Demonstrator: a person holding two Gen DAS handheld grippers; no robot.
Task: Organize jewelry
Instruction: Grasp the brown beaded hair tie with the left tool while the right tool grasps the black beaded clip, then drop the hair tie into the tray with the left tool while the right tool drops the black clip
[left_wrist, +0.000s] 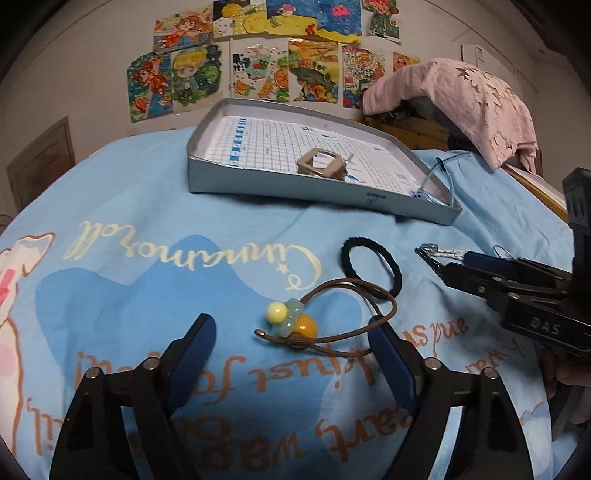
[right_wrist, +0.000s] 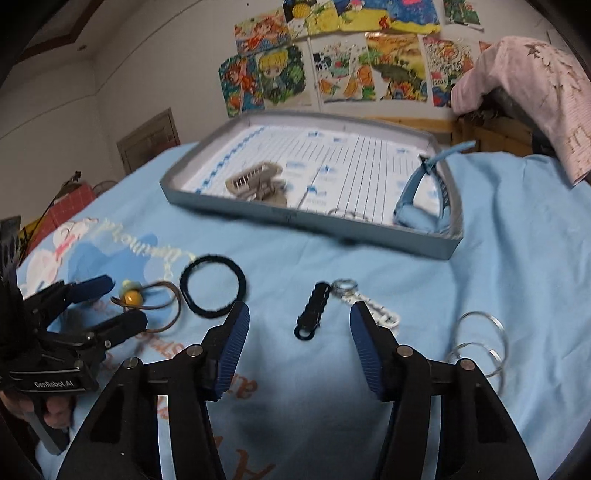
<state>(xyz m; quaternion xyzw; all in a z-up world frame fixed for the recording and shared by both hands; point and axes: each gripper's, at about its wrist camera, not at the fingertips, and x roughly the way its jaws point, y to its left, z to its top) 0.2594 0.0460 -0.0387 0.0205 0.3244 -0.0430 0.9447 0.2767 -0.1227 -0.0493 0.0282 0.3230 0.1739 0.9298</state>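
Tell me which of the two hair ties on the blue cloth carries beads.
The brown hair tie, lying between the open left gripper fingers; the black hair tie beyond it is a plain ring.

A tray (right_wrist: 436, 251) sits on the cloth (right_wrist: 517, 229) in the upper middle of the right wrist view, with a hair clip (right_wrist: 255, 181) in its left part and a watch (right_wrist: 417, 206) in its right corner. Below it, left to right, lie a beaded hair tie (right_wrist: 131, 293), a hair band (right_wrist: 212, 286), a keychain (right_wrist: 314, 308) and wire rings (right_wrist: 480, 343). Pictures (right_wrist: 332, 48) hang on the wall behind.
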